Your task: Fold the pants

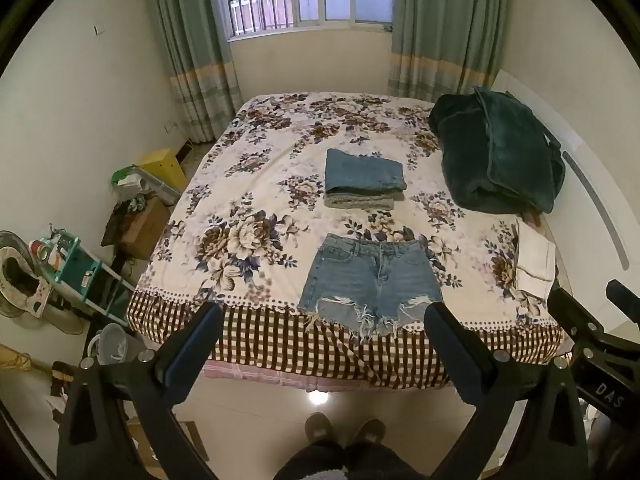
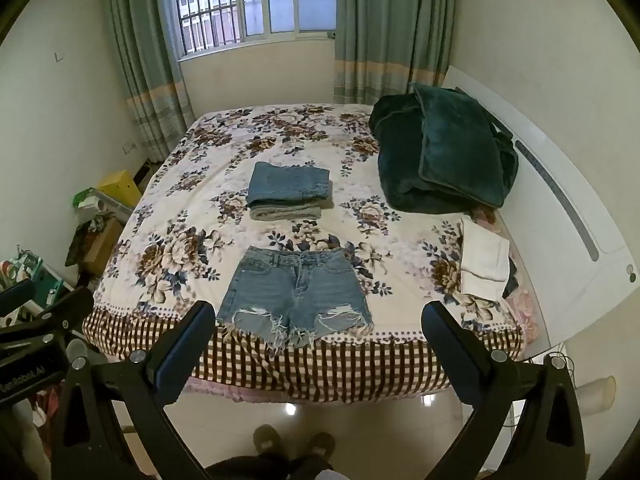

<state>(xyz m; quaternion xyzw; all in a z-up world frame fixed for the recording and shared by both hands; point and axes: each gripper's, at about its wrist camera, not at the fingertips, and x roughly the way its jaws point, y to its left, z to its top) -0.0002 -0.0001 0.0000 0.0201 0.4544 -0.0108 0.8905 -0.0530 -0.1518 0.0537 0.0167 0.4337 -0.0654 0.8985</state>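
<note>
Light blue denim shorts [image 1: 370, 282] with frayed hems lie flat and unfolded at the near edge of the bed, waistband away from me; they also show in the right wrist view [image 2: 298, 294]. Behind them sits a stack of folded jeans [image 1: 364, 180], seen in the right wrist view too [image 2: 289, 191]. My left gripper [image 1: 322, 316] is open and empty, held above the floor short of the bed. My right gripper [image 2: 318, 316] is open and empty, beside it at the same height.
The bed [image 1: 256, 184] has a floral cover with a checked skirt. A dark green blanket [image 1: 500, 152] is heaped at the right, a folded white cloth [image 1: 534, 264] near the right edge. Boxes and a teal rack [image 1: 80, 272] crowd the floor at left. My feet [image 1: 344, 432] stand below.
</note>
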